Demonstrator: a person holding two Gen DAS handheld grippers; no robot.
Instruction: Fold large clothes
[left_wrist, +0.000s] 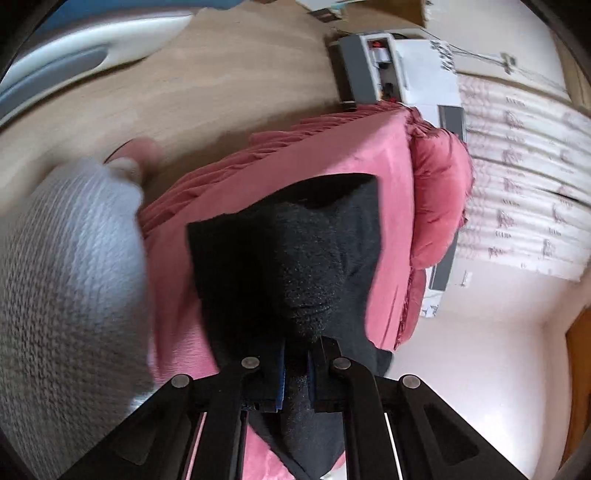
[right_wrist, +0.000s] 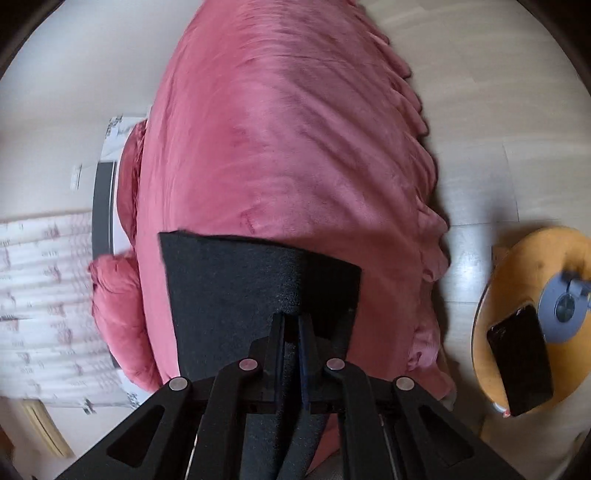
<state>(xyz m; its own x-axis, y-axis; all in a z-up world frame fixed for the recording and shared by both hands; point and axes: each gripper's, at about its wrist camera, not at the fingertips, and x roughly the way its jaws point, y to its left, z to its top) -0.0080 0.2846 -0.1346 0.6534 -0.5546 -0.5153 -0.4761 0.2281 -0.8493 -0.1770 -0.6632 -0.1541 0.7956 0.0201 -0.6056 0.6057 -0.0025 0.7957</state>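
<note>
I have the black garment (left_wrist: 291, 258) pinched in both tools: my left gripper (left_wrist: 295, 373) is clamped on a bunched fold of its dark knit, and my right gripper (right_wrist: 293, 354) grips another part of the same cloth, its fingers pressed together on the fabric. The garment hangs lifted between the two, held up over the pink bedspread (right_wrist: 288, 140) and not lying flat on it. In the right view the cloth shows a straight upper edge, so I judge some part is doubled over, but I cannot tell how many folds are made. Nothing here shows a finished, squared bundle laid down, so I take the job as in the middle: the piece is raised and under control, and laying it out, folding it over and smoothing it remain. A blurred white knit sleeve (left_wrist: 66, 266) fills the left of the left view. A round wooden stool (right_wrist: 524, 280) carrying a phone (right_wrist: 519, 360) stands beside the bed.
</note>
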